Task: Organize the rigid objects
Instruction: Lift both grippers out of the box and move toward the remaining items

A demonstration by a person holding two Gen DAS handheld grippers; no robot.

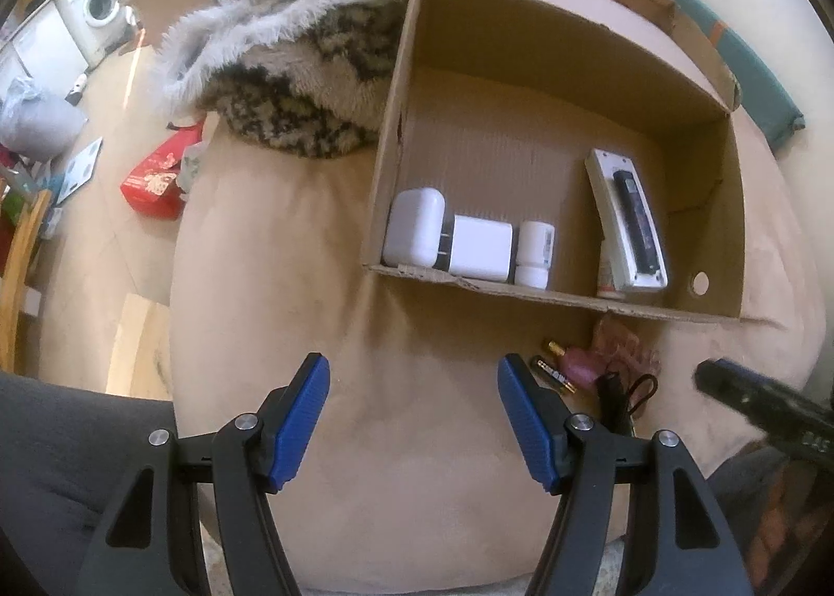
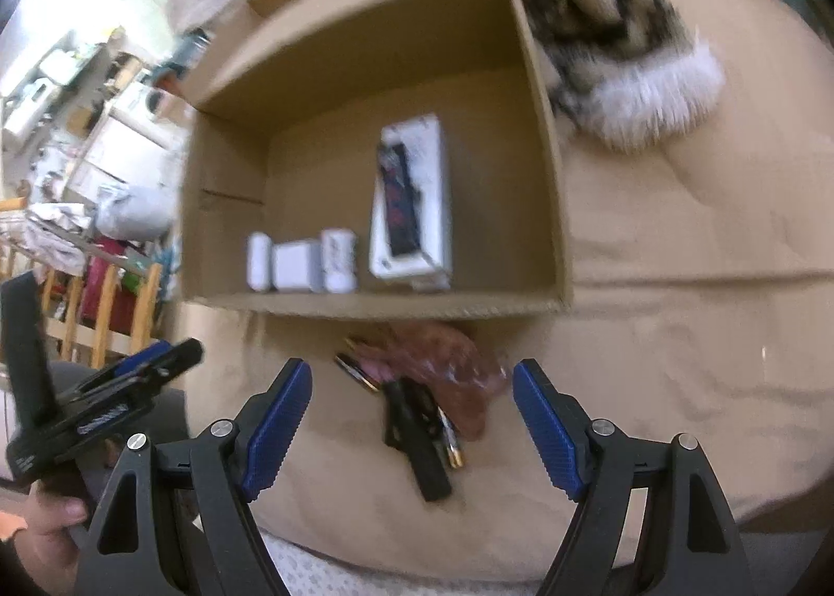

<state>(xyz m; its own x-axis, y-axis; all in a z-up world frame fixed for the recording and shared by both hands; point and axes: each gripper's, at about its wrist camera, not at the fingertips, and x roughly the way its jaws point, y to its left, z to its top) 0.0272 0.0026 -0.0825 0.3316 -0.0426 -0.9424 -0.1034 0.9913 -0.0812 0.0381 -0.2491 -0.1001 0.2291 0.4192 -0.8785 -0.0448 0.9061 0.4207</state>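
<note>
Beige cushioned surface, open cardboard box lying on it, patterned furry blanket against box's left wall.

Left gripper spread wide, empty, bare cushion ahead. Inside box along near edge: two white chargers, small white bottle, then white case toward right wall; back half open. Below near edge, loose batteries, black item, pink wrapper. Right gripper spread wide, empty, over that cluster.

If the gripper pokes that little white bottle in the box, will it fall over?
Probably. The white bottle stands upright and looks tall for its base, so a high push may tip it. Once down, its round body would likely roll inside the cardboard box.
</note>
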